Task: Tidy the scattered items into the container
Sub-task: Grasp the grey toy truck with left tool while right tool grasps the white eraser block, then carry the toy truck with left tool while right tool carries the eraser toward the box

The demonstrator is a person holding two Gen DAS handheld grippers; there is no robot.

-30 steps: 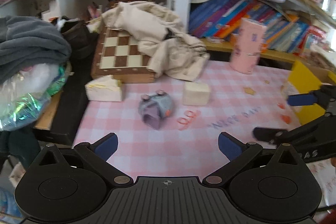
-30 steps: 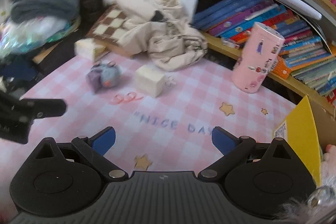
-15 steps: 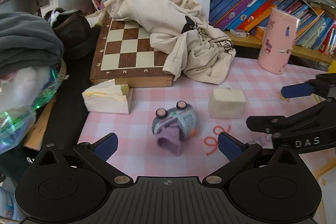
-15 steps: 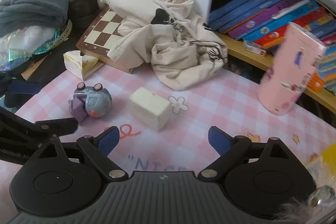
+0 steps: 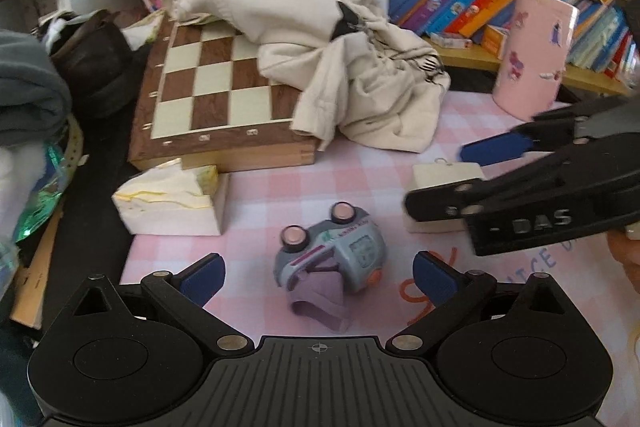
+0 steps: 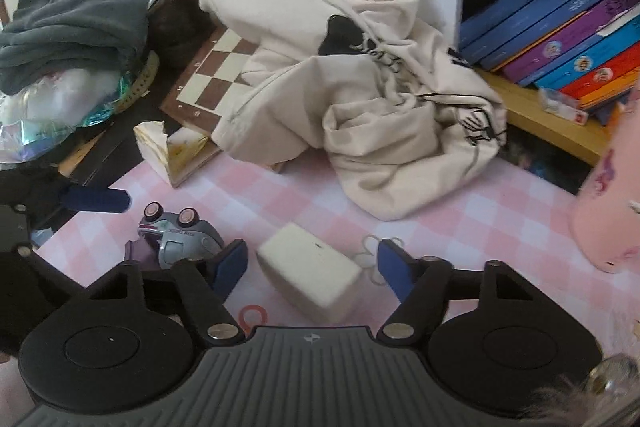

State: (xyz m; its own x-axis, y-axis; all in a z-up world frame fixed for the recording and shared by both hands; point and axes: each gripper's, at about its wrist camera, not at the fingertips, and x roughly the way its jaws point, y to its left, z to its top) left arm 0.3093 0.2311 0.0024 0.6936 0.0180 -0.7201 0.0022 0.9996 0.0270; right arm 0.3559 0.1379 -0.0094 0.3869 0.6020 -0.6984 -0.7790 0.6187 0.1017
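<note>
Both grippers swung in across the pink checked mat [image 5: 260,187] toward the scattered pieces, shelves and chessboard looming much larger than a second ago. Right gripper [image 6: 312,269] closing down just now, jaws narrowed around the cream block [image 6: 310,271] but not yet pressing: a sliver of mat showing on each side, block sitting skewed between the blue pads. Left gripper [image 5: 318,277] jaws wide apart, straddling the small grey toy car [image 5: 334,255], lying on its side with wheels up over a lilac scrap, nothing touching it.

Biggest to smallest around them: cream cloth bag [image 5: 320,47] slumped over the wooden chessboard [image 5: 216,99]; pink printed cup [image 5: 532,51] standing by the bookshelf; cake-slice toy [image 5: 172,199] just beside the board's front edge; car; block. Container itself out of view in both current views.

Risks from here, as a judgement: block sits diagonal to the pads, so a squeeze may catch corners and twist or squirt it out. Car rounded and tipped, likely to roll off the pads or leave the lilac piece behind. Two grippers working close together, right finger already hanging over the block in the left view, so a careless lift could knock one tool into the other.
</note>
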